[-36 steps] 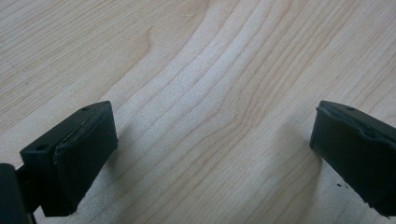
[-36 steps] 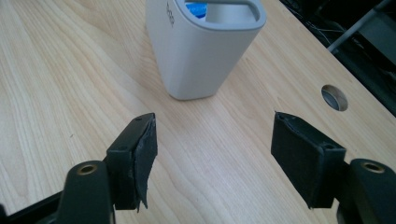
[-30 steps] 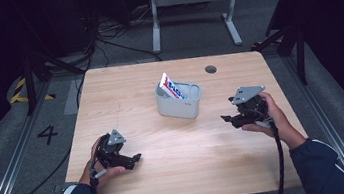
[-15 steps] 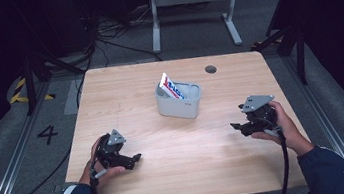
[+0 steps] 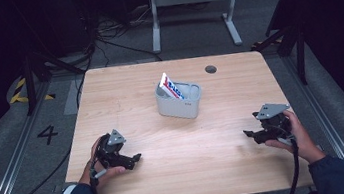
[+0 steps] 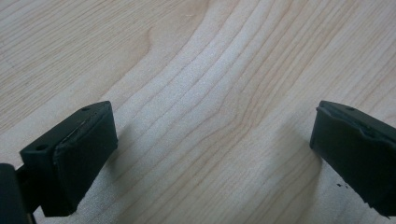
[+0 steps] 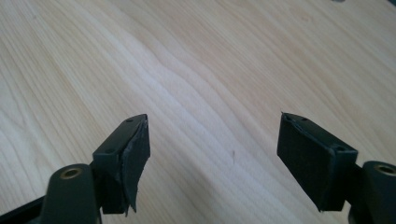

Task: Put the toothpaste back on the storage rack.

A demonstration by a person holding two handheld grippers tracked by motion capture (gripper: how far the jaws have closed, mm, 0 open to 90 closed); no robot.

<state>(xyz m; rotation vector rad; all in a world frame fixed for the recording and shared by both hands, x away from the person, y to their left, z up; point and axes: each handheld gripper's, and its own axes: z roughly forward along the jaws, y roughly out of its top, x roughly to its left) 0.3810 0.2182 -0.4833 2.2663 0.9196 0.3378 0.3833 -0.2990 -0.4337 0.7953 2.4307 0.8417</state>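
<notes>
Bin: grey bin [image 5: 179,104] stands mid-surface, well apart from both grippers, a red, white and blue packet [image 5: 170,86] leaning out of its left end.
Left gripper: left gripper [image 5: 127,159] rests low by the near left edge, jaws wide, only bare wood between them.
Right gripper: right gripper [image 5: 249,134] sits near the right edge; its jaws have just been opening, nothing between them.
Surface: pale wooden surface [image 5: 228,155], bare near both hands.
Risk: a hasty reach could knock the light bin or tip the packet out.
</notes>
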